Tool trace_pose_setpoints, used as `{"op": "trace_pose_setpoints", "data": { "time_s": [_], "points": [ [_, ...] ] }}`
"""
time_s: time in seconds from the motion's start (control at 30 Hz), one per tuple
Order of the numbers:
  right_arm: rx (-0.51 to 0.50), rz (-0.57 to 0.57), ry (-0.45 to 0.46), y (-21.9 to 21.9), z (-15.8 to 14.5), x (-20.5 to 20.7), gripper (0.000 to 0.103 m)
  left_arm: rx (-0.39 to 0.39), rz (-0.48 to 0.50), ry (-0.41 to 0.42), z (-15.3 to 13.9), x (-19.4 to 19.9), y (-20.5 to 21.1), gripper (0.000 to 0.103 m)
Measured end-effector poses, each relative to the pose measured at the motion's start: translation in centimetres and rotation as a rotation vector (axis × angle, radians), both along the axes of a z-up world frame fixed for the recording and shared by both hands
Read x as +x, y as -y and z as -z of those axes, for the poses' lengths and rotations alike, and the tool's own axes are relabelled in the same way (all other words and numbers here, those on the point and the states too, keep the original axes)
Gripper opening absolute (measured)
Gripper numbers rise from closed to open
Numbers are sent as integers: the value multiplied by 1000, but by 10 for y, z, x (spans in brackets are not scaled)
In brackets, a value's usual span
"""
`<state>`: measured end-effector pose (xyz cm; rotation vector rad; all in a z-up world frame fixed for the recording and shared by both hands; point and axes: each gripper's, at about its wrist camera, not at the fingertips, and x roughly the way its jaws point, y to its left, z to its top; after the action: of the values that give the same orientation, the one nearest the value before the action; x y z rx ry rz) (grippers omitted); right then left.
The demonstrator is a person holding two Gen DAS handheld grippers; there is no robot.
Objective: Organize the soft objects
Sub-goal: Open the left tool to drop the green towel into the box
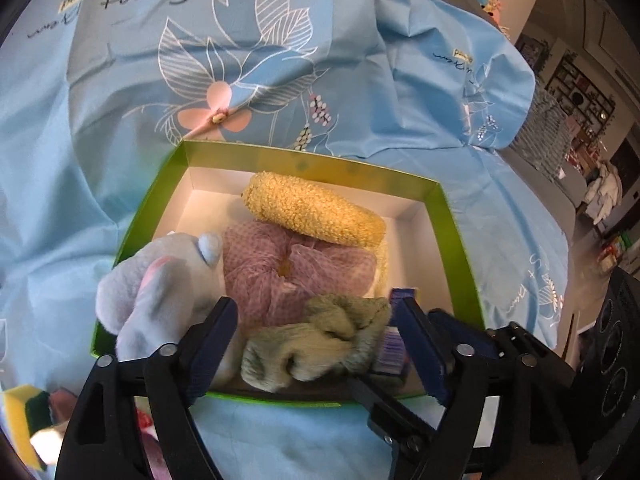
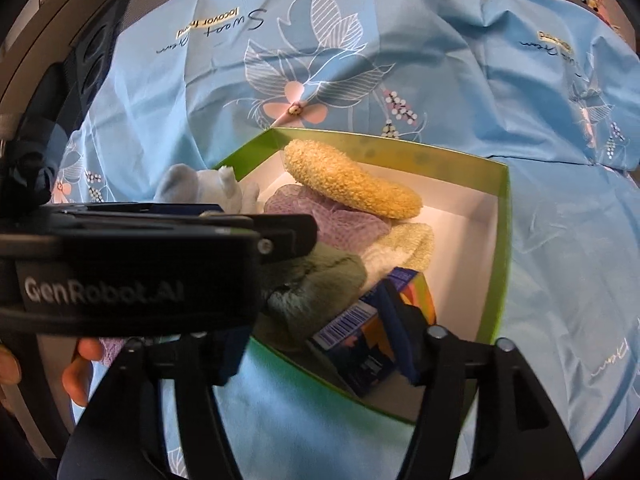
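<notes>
Soft objects lie gathered in the green box [image 1: 452, 216], which sits on a blue floral sheet [image 1: 120, 120]; whether a bed or a desk is underneath cannot be told. Largest inside is the yellow boucle cushion [image 1: 316, 212], its long axis slanting from the far left wall toward the right. Below it lies the pink mesh pouf [image 1: 288, 276], with a grey plush toy [image 1: 160, 292] leaning over the left wall. Nearest the front wall sits the green furry scrunchie [image 1: 316, 344], and to its right a small printed carton [image 2: 368, 336].

The left tool [image 1: 316, 344] straddles the scrunchie, jaws wide, pads apparently clear of it. The right tool [image 2: 316, 344] stands open around the carton; contact there is uncertain, as the left tool's body blocks part of that view.

Judgement: both items appear released, directly ahead of their respective tools. A straight backward withdrawal should clear the front wall.
</notes>
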<state>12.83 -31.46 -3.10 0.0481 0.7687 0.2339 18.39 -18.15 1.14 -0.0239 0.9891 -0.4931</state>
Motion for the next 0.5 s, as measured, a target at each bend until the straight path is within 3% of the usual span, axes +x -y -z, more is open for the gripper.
{"op": "trace_pose_setpoints", "data": {
  "time_s": [0.23,0.3,0.5],
  "points": [
    [12,49,31,11,-15,-27,87,10,-27,38,-15,-23,-9,91],
    [11,71,34,15,-18,-35,95,7,-38,39,-17,-30,-14,91],
    [1,104,41,20,-29,-60,102,16,-58,46,-24,-53,-24,92]
  ]
}}
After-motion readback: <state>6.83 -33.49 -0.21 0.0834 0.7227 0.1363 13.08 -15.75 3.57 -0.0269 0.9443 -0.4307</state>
